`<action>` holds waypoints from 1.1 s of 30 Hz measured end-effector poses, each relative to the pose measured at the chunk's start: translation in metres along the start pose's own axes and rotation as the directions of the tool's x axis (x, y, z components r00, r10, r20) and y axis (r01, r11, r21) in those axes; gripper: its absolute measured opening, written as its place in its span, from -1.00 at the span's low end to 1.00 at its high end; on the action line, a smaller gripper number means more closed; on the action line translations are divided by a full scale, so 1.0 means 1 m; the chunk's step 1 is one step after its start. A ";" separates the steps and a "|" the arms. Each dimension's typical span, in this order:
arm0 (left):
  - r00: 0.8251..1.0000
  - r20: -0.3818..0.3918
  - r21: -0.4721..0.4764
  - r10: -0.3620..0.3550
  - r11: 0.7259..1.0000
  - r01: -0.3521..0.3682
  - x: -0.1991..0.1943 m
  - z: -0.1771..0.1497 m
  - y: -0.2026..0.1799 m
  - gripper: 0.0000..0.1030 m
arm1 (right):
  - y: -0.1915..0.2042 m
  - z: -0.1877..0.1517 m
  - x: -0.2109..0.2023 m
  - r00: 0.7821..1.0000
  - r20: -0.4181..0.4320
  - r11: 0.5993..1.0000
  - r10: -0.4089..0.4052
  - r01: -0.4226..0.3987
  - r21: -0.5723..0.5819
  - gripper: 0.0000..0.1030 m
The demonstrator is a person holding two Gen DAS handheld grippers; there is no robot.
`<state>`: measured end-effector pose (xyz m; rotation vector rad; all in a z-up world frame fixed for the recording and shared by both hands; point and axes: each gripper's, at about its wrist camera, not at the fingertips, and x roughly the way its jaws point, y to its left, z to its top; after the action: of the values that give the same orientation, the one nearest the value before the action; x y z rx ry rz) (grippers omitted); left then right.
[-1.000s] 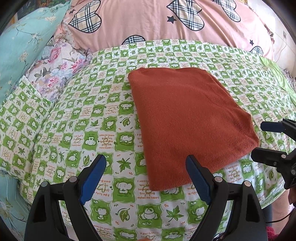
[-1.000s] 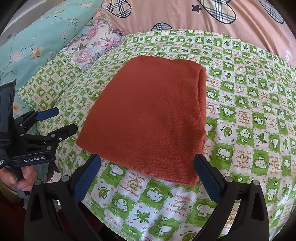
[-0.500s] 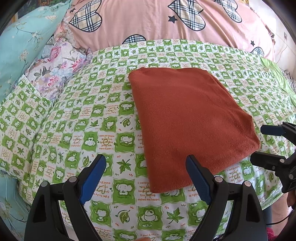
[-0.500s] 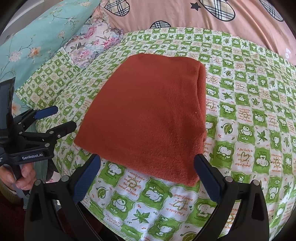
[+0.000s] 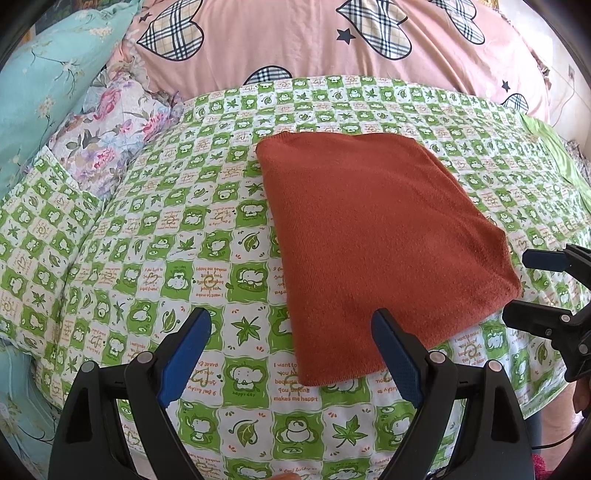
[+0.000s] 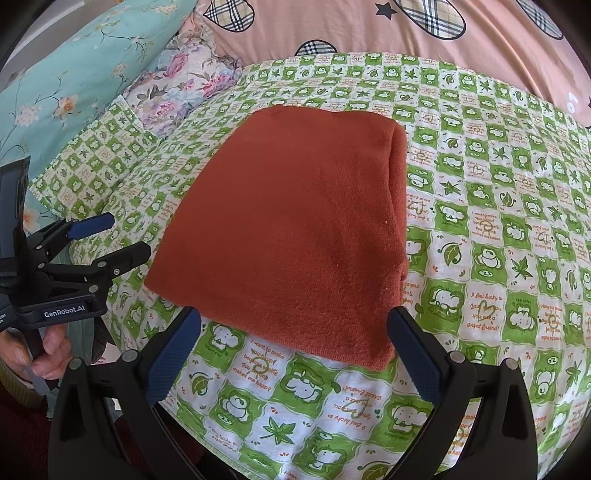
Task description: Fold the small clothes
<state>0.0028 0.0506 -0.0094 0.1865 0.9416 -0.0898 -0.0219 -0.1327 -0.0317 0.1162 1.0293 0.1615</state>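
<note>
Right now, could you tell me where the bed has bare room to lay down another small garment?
The green checked sheet lies bare between the folded rust cloth and the floral pillow. It is also bare right of the cloth, toward the pink quilt. The near edge is crowded: the left gripper and right gripper hover open there.

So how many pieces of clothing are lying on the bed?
1: a folded rust-orange garment lies flat on the green checked sheet, between both open grippers. Others could be out of view.
</note>
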 end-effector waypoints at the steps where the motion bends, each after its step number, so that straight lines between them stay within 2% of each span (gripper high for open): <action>1: 1.000 -0.001 0.000 0.000 1.000 0.000 0.000 0.000 0.000 0.73 | 0.000 0.000 0.000 1.000 0.000 1.000 0.000 0.000 0.000 0.96; 10: 1.000 -0.002 -0.005 -0.003 1.000 0.002 0.000 0.002 0.001 0.73 | 0.000 0.000 0.001 1.000 -0.003 1.000 -0.017 0.017 0.000 0.96; 22: 1.000 -0.004 -0.004 0.003 1.000 -0.003 0.000 0.001 -0.001 0.73 | -0.007 0.007 -0.007 0.991 0.014 0.990 -0.134 0.133 0.040 0.96; 33: 1.000 0.008 0.008 0.014 1.000 -0.014 -0.003 0.009 -0.001 0.73 | -0.010 0.013 -0.016 0.986 0.035 0.986 -0.165 0.164 0.033 0.96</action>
<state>0.0080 0.0475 -0.0021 0.1999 0.9321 -0.0814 -0.0180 -0.1462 -0.0131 0.0608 0.9992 -0.0063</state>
